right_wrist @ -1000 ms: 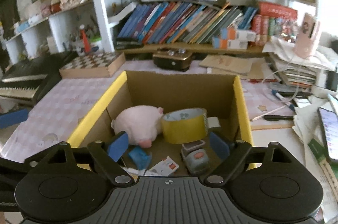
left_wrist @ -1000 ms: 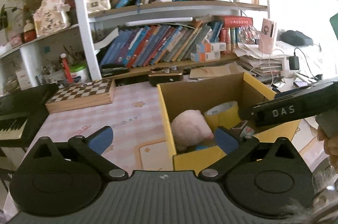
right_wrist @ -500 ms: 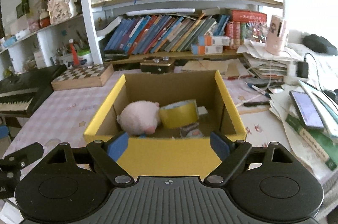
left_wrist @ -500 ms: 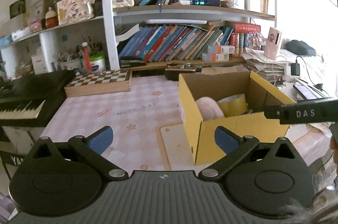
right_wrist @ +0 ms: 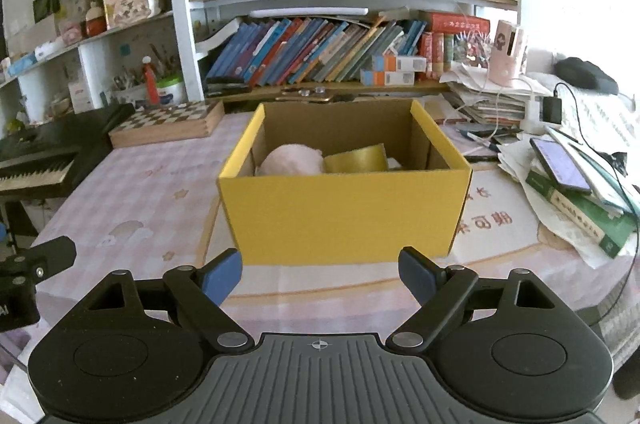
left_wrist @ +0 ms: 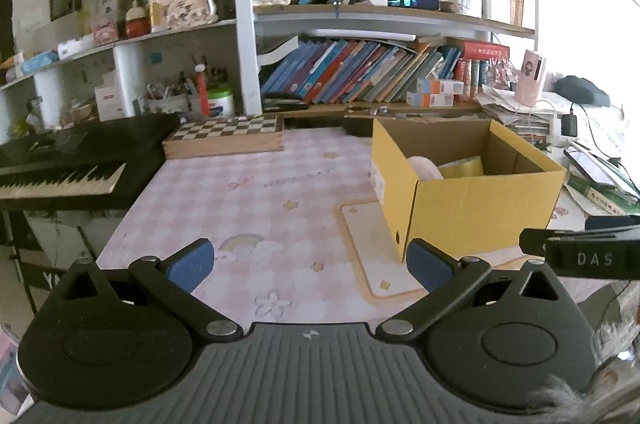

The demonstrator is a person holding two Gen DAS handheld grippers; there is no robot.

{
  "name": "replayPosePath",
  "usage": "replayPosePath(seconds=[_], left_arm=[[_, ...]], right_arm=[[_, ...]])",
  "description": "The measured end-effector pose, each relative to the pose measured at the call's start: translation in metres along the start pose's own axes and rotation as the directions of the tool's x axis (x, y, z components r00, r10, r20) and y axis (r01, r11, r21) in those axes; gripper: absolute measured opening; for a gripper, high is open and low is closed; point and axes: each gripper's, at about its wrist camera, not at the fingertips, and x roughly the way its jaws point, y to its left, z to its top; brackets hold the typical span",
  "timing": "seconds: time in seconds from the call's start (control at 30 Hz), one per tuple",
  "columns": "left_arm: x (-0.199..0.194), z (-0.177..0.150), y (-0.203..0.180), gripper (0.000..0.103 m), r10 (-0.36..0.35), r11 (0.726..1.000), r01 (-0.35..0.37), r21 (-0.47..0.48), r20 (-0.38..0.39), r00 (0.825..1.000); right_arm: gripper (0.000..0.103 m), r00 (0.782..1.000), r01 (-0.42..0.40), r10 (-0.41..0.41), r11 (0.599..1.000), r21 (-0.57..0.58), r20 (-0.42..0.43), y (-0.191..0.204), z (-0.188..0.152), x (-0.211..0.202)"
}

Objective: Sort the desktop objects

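Both grippers hang over the near edge of the surface [right_wrist: 132,208], jaws spread wide and holding nothing: the left gripper [left_wrist: 310,262] faces the bare checked cloth, the right gripper [right_wrist: 320,274] faces the box [right_wrist: 344,216]. The box stands on a mat toward the right side of the surface, with a pink plush [right_wrist: 290,160] and a tape roll [right_wrist: 356,158] side by side inside it. A chessboard [left_wrist: 226,136] lies at the far edge.

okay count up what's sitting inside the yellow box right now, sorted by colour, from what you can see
Pink: 1, the plush toy
Yellow: 1, the tape roll
Total: 2 visible inside the yellow box; its front wall hides the floor, so smaller things may lie unseen.
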Motion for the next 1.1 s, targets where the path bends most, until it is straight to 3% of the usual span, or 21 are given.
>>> replayPosePath(seconds=[0.33, 0.47, 1.1], left_arm=[[-0.020, -0.027, 0.016, 0.103, 0.006, 1.000, -0.007, -0.027, -0.036, 0.999], [-0.026, -0.033, 0.020, 0.103, 0.016, 0.999, -0.017, -0.027, -0.037, 0.999], [-0.039, -0.050, 0.030, 0.103, 0.010, 1.000, -0.011, -0.010, -0.067, 0.998]], right_arm=[[0.089, 0.999, 0.027, -0.028, 0.999, -0.017, -0.025, 0.023, -0.032, -0.024], [0.095, 0.999, 0.038, -0.039, 0.999, -0.029, -0.031, 0.031, -0.042, -0.032], [0.097, 0.997, 0.058, -0.059, 0.998, -0.017, -0.051, 0.043, -0.061, -0.047]])
